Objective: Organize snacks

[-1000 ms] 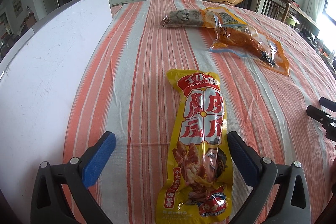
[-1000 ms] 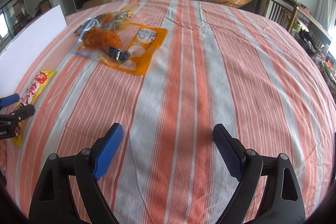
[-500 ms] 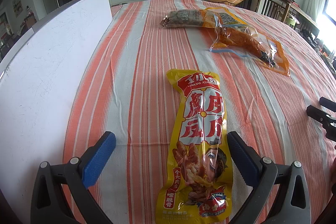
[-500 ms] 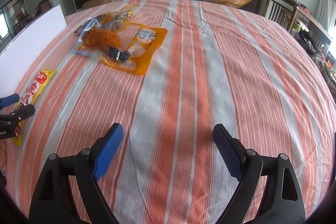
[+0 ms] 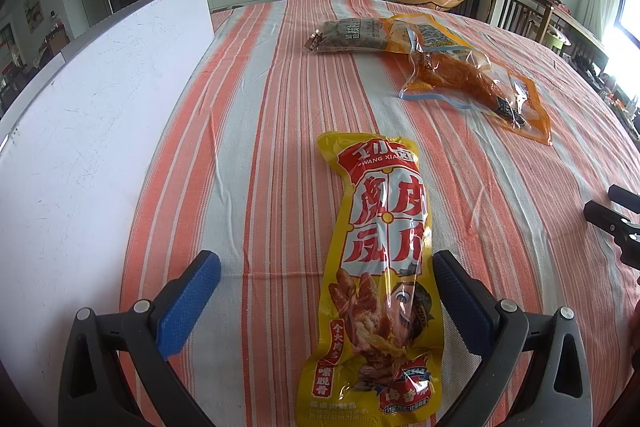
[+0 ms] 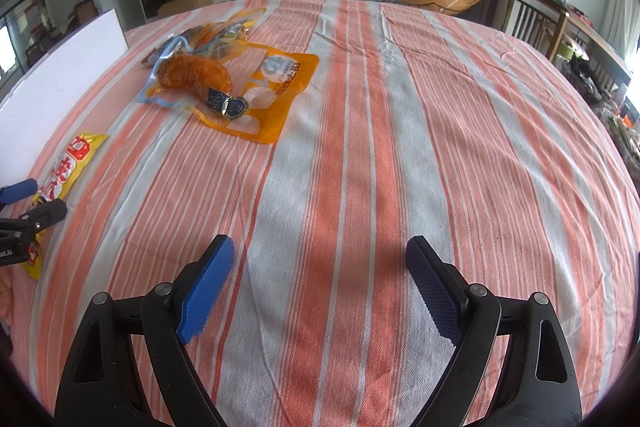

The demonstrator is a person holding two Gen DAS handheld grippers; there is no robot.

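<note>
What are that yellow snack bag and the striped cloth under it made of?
Yellow bag: looks like glossy plastic film, since it shines, crinkles and has a clear window. Cloth: seems a matte woven fabric, maybe cotton, with visible weave and soft wrinkles.

Yellow snack pack (image 5: pixel 376 291) bottom edge cut off.

nothing has changed across the pictures: neither view shows any shift (snack packets, grippers and striped cloth all lie exactly as a second ago).
</note>
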